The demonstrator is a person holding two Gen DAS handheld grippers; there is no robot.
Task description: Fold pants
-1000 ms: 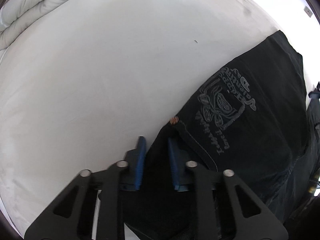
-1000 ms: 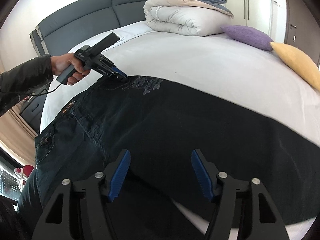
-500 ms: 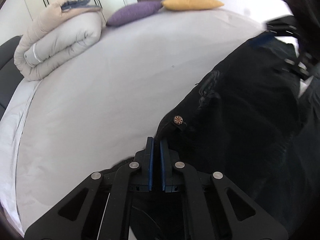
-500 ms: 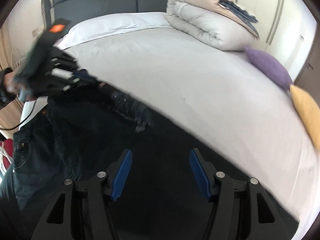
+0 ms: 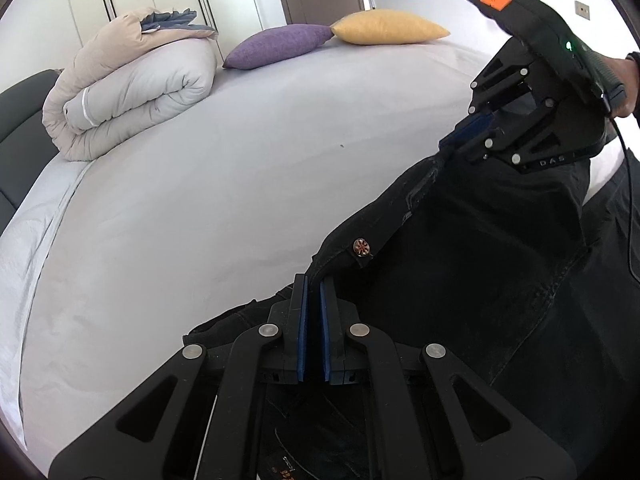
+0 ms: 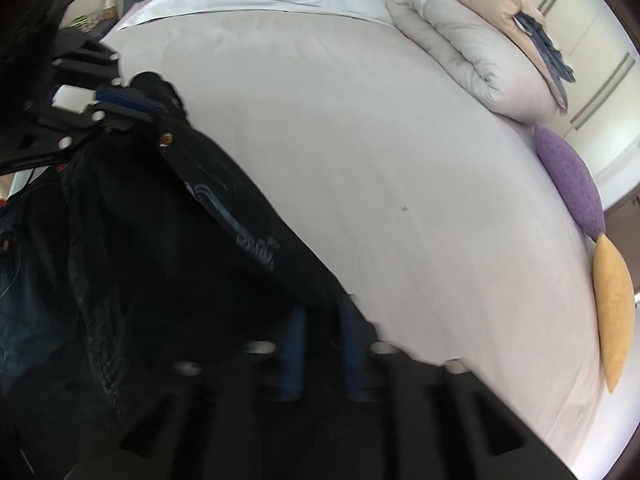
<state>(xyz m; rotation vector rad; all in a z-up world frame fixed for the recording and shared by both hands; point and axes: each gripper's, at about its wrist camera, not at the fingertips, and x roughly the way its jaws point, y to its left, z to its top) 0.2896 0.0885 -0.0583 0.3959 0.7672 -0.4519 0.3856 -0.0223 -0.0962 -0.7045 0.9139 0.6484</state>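
Your left gripper (image 5: 313, 286) is clamped on the edge of the black pants (image 5: 480, 272), its blue pads nearly together with a fold of dark cloth pinched between them, just below a copper rivet (image 5: 361, 246) on the fabric. Your right gripper (image 5: 460, 142) bites the same raised edge farther along, seen from the left wrist camera with its blue fingers closed on the cloth and your hand (image 5: 630, 80) at the handle. In the right wrist view the picture is blurred; the fingers (image 6: 294, 344) stand close together against the dark fabric, though the contact itself is hard to make out there. The pants (image 6: 140, 260) hang between the two grippers above the bed (image 5: 200, 200), the lifted edge stretched from one to the other, pale printed lettering (image 6: 240, 224) showing on it, the rest draping down on the near side. At the far side of the white sheet lie a rolled duvet (image 5: 132, 88), a purple pillow (image 5: 280, 46) and a yellow pillow (image 5: 388, 28).
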